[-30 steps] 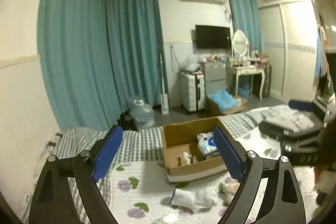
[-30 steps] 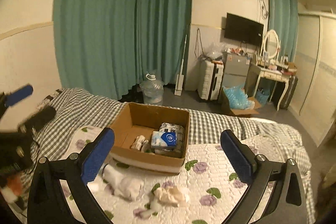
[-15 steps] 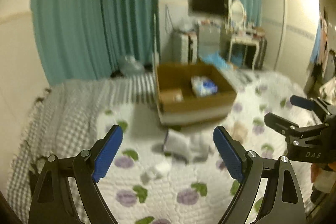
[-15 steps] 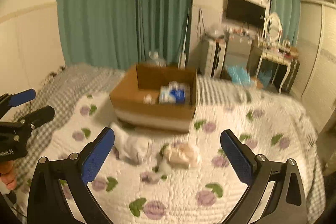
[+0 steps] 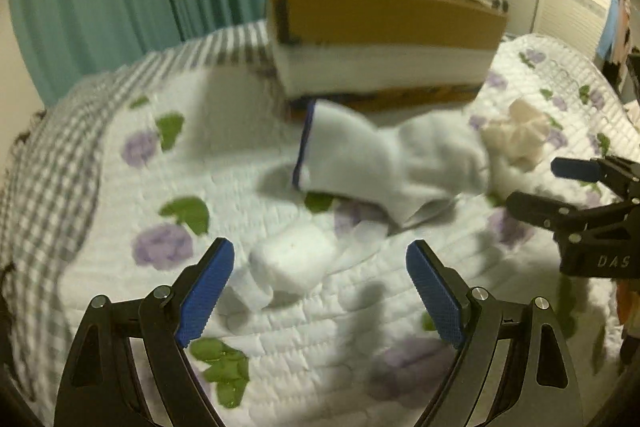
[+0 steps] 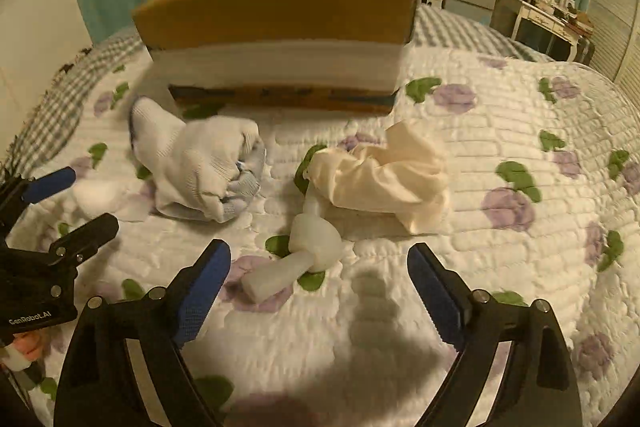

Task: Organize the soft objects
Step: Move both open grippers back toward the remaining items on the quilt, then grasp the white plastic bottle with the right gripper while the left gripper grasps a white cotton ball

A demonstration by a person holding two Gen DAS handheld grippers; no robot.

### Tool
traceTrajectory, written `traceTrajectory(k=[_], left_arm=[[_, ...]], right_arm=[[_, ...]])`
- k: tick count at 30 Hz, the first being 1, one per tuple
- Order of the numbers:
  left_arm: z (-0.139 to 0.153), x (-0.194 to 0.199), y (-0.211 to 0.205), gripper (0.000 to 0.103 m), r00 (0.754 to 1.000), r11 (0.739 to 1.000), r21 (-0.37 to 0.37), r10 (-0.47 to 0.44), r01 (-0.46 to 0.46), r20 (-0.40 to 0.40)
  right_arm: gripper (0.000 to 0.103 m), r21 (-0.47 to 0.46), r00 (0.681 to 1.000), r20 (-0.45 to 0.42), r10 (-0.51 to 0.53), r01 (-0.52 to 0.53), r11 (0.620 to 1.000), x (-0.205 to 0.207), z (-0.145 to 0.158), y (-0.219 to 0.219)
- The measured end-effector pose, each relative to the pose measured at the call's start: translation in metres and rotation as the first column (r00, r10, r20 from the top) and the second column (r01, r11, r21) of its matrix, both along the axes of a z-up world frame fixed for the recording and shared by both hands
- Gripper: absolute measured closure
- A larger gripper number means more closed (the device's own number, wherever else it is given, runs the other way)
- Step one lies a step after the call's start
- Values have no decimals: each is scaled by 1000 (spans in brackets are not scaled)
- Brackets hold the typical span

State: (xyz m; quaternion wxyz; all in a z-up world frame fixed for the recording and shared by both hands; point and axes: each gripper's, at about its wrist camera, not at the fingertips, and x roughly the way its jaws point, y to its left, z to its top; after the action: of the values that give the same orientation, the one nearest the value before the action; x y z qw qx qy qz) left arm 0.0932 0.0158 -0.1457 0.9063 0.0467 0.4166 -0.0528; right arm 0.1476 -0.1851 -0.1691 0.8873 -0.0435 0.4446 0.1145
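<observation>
1. Both tongs have dropped down close to the bed since a moment ago. Back then they looked out at the whole room, and you could see into the cardboard box (image 6: 276, 23). Now only its side shows.
2. Spread wide and holding nothing is the left tongs (image 5: 320, 291). A small white folded sock (image 5: 290, 263) lies just past its tips, a bit toward the left finger.
3. Farther ahead of the left tongs lies a big white sock with a blue edge (image 5: 384, 163), right in front of the box.
4. The right tongs (image 6: 320, 287) is spread too, but its jaws have just been closing a little. Nothing is pinched. A small white rolled sock (image 6: 304, 251) lies just ahead, between the two blue pads (image 6: 202, 291) but not touching them.
5. A crumpled cream cloth (image 6: 384, 175) sits past that roll, a bit to the right.
6. The step looks like reaching down to pick up the first soft things. None of the things on the quilt (image 6: 500, 131) are in the box yet.
7. Next, I think each tongs must go a bit lower and forward, squeeze its sock softly, then lift it up over the box wall.
</observation>
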Motion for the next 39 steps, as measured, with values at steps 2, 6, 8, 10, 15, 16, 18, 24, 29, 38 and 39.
traceTrajectory(k=[2, 6, 8, 10, 15, 16, 18, 24, 29, 38, 39], left_arm=[[-11, 2, 2, 15, 1000, 1000, 21, 1, 0, -17], [-16, 1, 1, 15, 1000, 1000, 9, -18, 18, -8], [-18, 1, 1, 16, 1000, 1000, 9, -23, 23, -1], [-18, 0, 2, 16, 1000, 1000, -1, -24, 24, 2], [-13, -2, 2, 37, 1000, 1000, 3, -21, 21, 20], [-14, 0, 2, 42, 1000, 1000, 6, -23, 23, 20], [-14, 2, 1, 58, 999, 999, 12, -31, 31, 24], [-11, -1, -1, 68, 998, 999, 33, -35, 34, 45], [-4, -13, -1, 68, 999, 999, 31, -10, 8, 48], [37, -47, -12, 68, 992, 999, 39, 10, -15, 123], [44, -52, -15, 68, 991, 999, 44, 13, -19, 137]], right_arm=[[14, -12, 1000, -17, 10, -10, 1000, 6, -10, 6], [19, -31, 999, -43, 20, -21, 999, 14, -23, 16], [28, -35, 999, -34, 16, -18, 999, 16, -25, 17], [37, -32, 1000, -28, 6, -7, 999, 17, -26, 16], [66, -27, 1000, -17, -7, 6, 1000, 15, -22, 14], [73, -32, 1000, -11, -11, 11, 999, 13, -20, 13], [74, -25, 1000, -8, -10, 10, 1000, 11, -18, 9], [75, 18, 1000, -1, -6, 6, 1000, 1, -11, 1], [75, 68, 1000, 18, -1, 0, 998, -13, 1, -6], [75, 163, 997, 75, 25, -37, 986, -47, 34, -8], [75, 173, 996, 86, 27, -42, 984, -51, 39, -7]])
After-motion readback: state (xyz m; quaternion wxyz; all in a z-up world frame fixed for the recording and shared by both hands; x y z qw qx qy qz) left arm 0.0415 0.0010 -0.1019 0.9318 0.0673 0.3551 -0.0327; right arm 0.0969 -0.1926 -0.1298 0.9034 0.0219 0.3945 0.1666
